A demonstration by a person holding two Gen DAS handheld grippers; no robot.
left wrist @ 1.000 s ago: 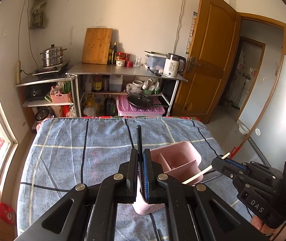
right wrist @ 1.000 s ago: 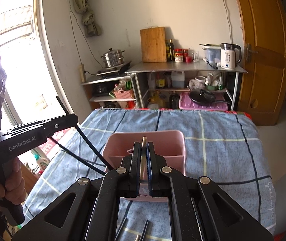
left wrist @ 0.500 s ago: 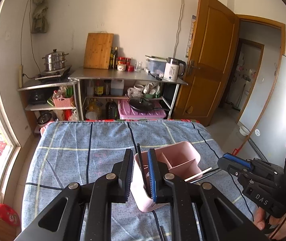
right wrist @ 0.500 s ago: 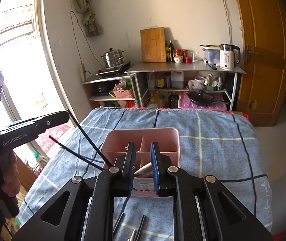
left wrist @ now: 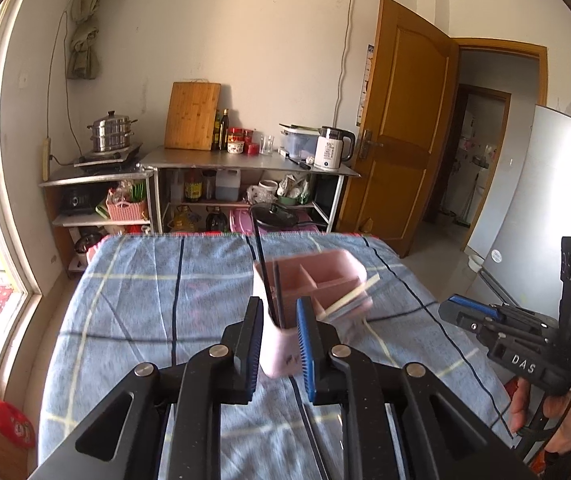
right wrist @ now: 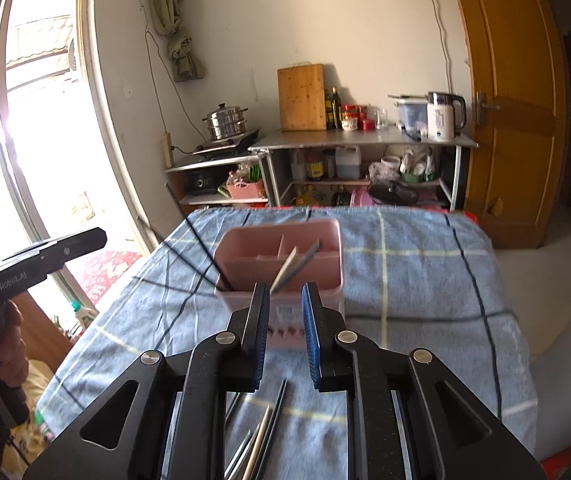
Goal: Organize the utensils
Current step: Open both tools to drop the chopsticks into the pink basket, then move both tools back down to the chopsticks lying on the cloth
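Both claws empty, chopsticks dropped into the pink holder

Left wrist view: the left claw (left wrist: 279, 320) has just been opening, nothing pressed between its pads; black chopsticks (left wrist: 273, 292) stand in the near-left cell of the pink holder (left wrist: 325, 276) on the blue cloth (left wrist: 145, 312).
Right wrist view: the right claw (right wrist: 284, 312) has likewise just been opening, empty; pale chopsticks (right wrist: 289, 268) lean in the holder, loose chopsticks (right wrist: 261, 436) lie near. A clipped rim could tip the light holder.

the pink caddy (right wrist: 281, 258) is motion-blurred; loose chopsticks (right wrist: 261, 436) are cut off below.
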